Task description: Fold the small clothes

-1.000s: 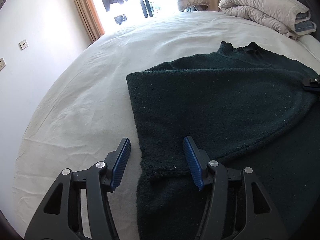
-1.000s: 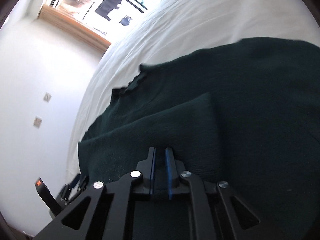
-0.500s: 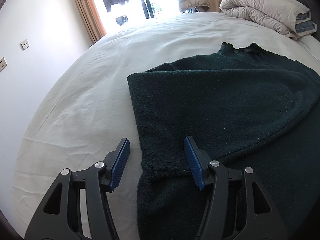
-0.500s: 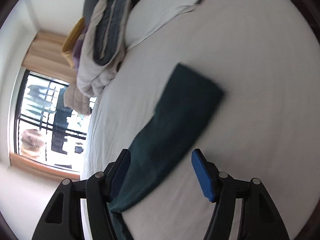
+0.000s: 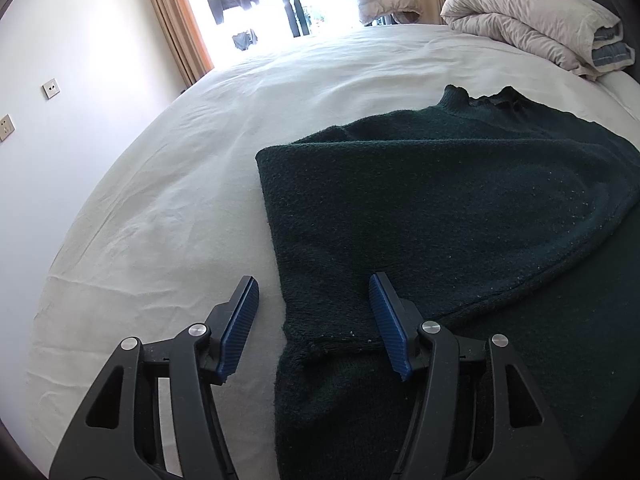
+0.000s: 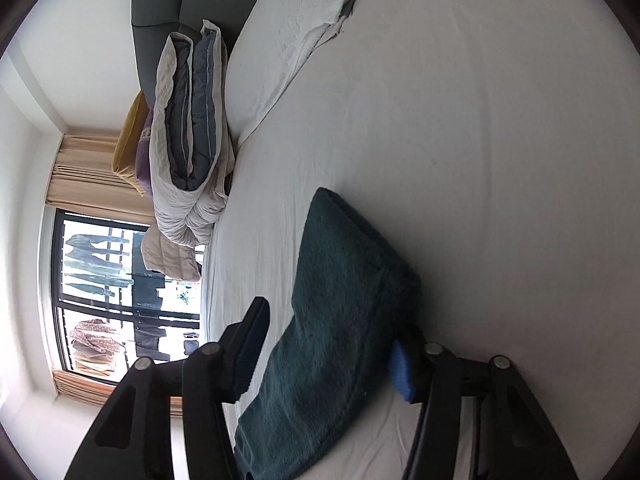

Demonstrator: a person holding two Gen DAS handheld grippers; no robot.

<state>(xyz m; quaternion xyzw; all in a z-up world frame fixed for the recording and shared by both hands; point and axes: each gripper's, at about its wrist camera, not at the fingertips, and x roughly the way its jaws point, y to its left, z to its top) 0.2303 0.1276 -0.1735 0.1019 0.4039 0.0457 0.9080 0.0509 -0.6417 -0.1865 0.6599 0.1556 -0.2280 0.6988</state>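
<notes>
One dark green sweater (image 5: 460, 208) lay flat on the white bed (image 5: 180, 208), one sleeve (image 6: 340, 300) stretched out sideways. The left gripper (image 5: 312, 320) stood spread over the folded cuff, touching nothing. The right gripper (image 6: 328, 344) straddled that sleeve, its jaws closing but not yet pinching. One folded duvet (image 6: 188, 132), two cushions and one white towel (image 6: 304, 20) sat near the headboard; two wall sockets, one curtained window.

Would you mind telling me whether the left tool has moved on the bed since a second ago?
No. The left tool sits where it was, straddling the dark green sweater's folded sleeve cuff, with the wall socket unshifted.
</notes>
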